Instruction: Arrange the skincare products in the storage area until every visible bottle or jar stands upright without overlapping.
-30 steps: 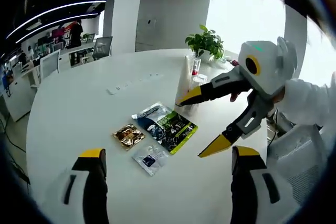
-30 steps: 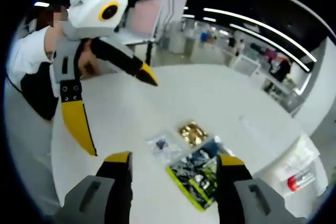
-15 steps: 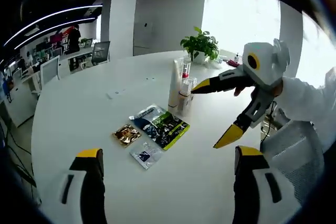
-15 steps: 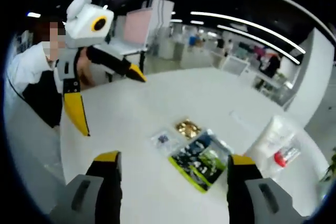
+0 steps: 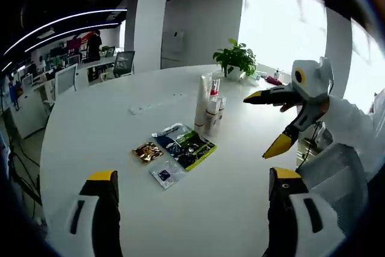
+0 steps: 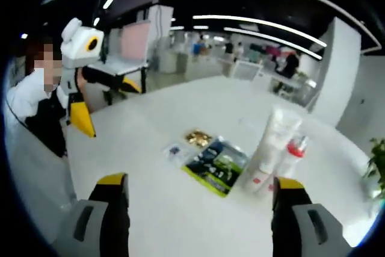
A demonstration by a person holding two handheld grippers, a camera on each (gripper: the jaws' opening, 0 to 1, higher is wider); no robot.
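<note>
A cluster of skincare bottles (image 5: 209,108) stands upright, close together, near the middle of the round white table (image 5: 90,130); among them a tall white tube (image 6: 275,138) and a red-capped bottle (image 6: 292,152). Just beside them lie a green-and-black sachet (image 5: 184,145), a gold packet (image 5: 146,152) and a small clear packet (image 5: 166,174), all flat. The left gripper (image 5: 191,180) and the right gripper (image 6: 200,183) both hang wide apart, holding nothing, above the table. A potted plant (image 5: 236,58) stands beyond the bottles.
</note>
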